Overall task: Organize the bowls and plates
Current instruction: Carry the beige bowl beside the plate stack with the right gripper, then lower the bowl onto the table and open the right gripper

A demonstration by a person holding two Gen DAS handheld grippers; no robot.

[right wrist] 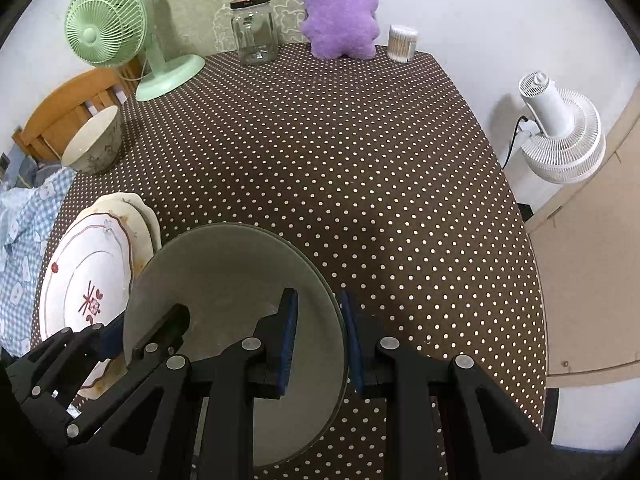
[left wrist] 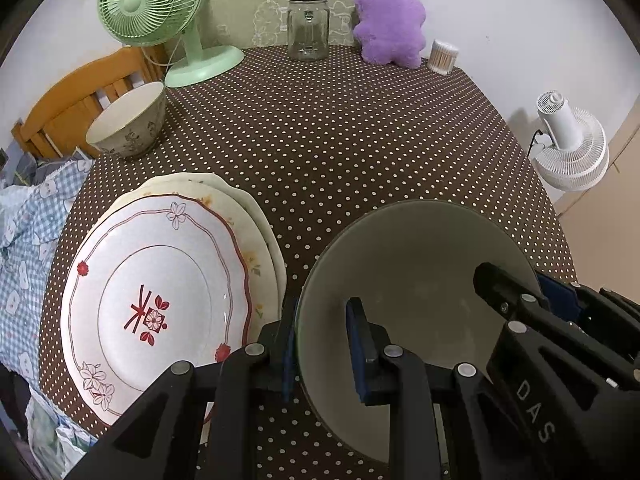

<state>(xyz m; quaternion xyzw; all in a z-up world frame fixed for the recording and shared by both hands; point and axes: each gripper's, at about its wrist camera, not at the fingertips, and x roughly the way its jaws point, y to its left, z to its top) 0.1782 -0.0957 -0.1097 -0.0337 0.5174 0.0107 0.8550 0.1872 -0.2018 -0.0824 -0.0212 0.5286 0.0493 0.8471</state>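
A grey-green bowl (left wrist: 416,280) sits at the near edge of the dotted table (left wrist: 360,140). My left gripper (left wrist: 320,344) straddles its left rim, one pad inside and one outside, closed on the rim. My right gripper (right wrist: 320,340) straddles its right rim (right wrist: 340,320) the same way; it also shows in the left wrist view (left wrist: 520,296). A stack of plates (left wrist: 160,300) with red flower trim lies left of the bowl, also in the right wrist view (right wrist: 92,272). A floral bowl (left wrist: 128,124) stands at the far left edge, also in the right wrist view (right wrist: 94,144).
At the back stand a green fan (left wrist: 160,12), a glass jar (left wrist: 308,26), a purple plush toy (left wrist: 390,20) and a cotton swab tub (left wrist: 443,56). A wooden chair (left wrist: 80,96) and blue checked cloth (left wrist: 28,232) are left. A white fan (right wrist: 560,132) stands off the right.
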